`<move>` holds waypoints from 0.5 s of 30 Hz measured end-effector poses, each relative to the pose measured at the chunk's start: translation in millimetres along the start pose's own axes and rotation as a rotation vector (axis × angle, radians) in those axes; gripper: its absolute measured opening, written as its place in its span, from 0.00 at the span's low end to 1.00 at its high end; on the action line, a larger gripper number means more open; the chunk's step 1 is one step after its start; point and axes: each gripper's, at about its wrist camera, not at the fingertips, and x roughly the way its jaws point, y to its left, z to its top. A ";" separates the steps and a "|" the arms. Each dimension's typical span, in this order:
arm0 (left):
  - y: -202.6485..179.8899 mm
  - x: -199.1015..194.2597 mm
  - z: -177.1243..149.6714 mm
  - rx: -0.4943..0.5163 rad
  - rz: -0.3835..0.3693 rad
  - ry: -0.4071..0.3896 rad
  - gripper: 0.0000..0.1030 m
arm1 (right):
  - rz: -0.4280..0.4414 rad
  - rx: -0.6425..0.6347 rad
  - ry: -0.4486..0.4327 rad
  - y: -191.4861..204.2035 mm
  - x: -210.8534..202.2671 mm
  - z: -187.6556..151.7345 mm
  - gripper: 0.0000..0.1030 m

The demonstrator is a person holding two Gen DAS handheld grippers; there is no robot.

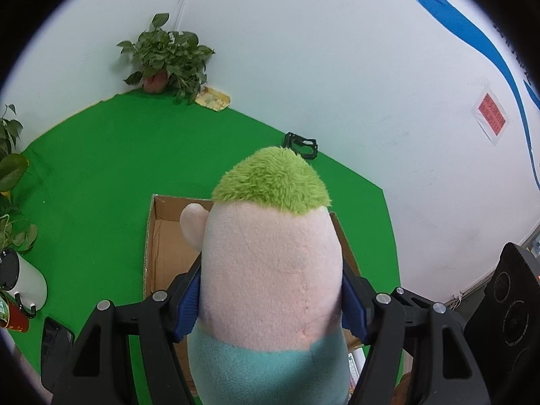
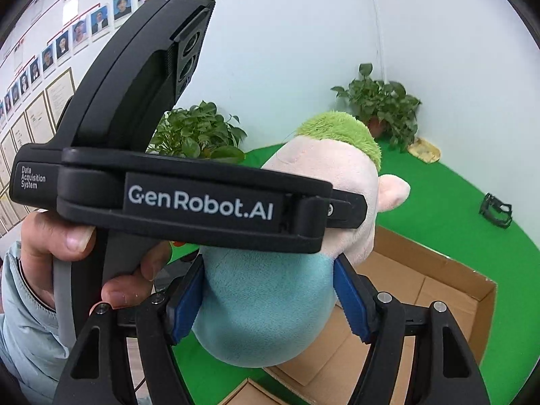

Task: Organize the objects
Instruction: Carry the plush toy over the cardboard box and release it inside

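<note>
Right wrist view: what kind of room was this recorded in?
Likely an office set up for data collection: staff portrait photos and framed certificates line the wall, and a green cloth-covered table carries potted plants and a cardboard box.

One plush toy [image 1: 270, 263], one cardboard box [image 1: 162, 236], perhaps three potted plants [image 1: 165, 57].

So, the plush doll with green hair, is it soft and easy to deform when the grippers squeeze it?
Probably yes. The plush doll is fuzzy fabric, and its teal base seems to bulge between the right gripper pads, suggesting soft stuffing. It likely weighs little for its bulk. The left gripper also pinches it above the cardboard box, so it should not slip.
</note>
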 end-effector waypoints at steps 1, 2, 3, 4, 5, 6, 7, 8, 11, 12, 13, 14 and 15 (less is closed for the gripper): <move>5.6 6.4 0.5 -0.008 0.000 0.011 0.67 | 0.005 0.004 0.008 -4.3 9.6 -0.5 0.68; 10.2 11.2 -0.1 -0.013 0.002 0.019 0.67 | 0.010 0.007 0.017 -11.5 21.0 -0.8 0.68; 15.7 18.3 -0.6 -0.015 0.005 0.031 0.67 | 0.014 0.011 0.024 -16.5 31.7 -2.6 0.68; 19.3 23.0 -1.2 -0.019 0.008 0.039 0.67 | 0.021 0.017 0.033 -19.1 39.5 -4.7 0.68; 24.8 29.7 -2.0 -0.024 0.011 0.051 0.67 | 0.028 0.026 0.044 -24.3 48.8 -4.4 0.68; 29.5 34.6 -2.6 -0.029 0.011 0.059 0.67 | 0.034 0.033 0.053 -26.0 57.2 -6.7 0.68; 34.9 40.0 -4.0 -0.034 0.011 0.067 0.67 | 0.039 0.040 0.062 -30.6 66.0 -8.3 0.68; 40.4 45.6 -5.8 -0.038 0.012 0.076 0.67 | 0.044 0.046 0.071 -34.4 75.5 -9.8 0.68; 57.9 63.5 -9.6 -0.053 0.022 0.110 0.67 | 0.060 0.068 0.096 -57.1 110.4 -14.2 0.68; 65.1 71.2 -11.7 -0.058 0.023 0.125 0.67 | 0.067 0.080 0.106 -61.9 121.7 -17.8 0.68; 70.8 75.8 -12.7 -0.063 0.020 0.134 0.67 | 0.072 0.090 0.114 -63.7 132.8 -22.3 0.68; 77.3 82.4 -15.6 -0.071 0.019 0.150 0.67 | 0.075 0.098 0.123 -69.2 144.2 -23.8 0.68; 83.2 89.3 -18.8 -0.079 0.020 0.164 0.67 | 0.075 0.102 0.130 -64.4 147.5 -38.7 0.68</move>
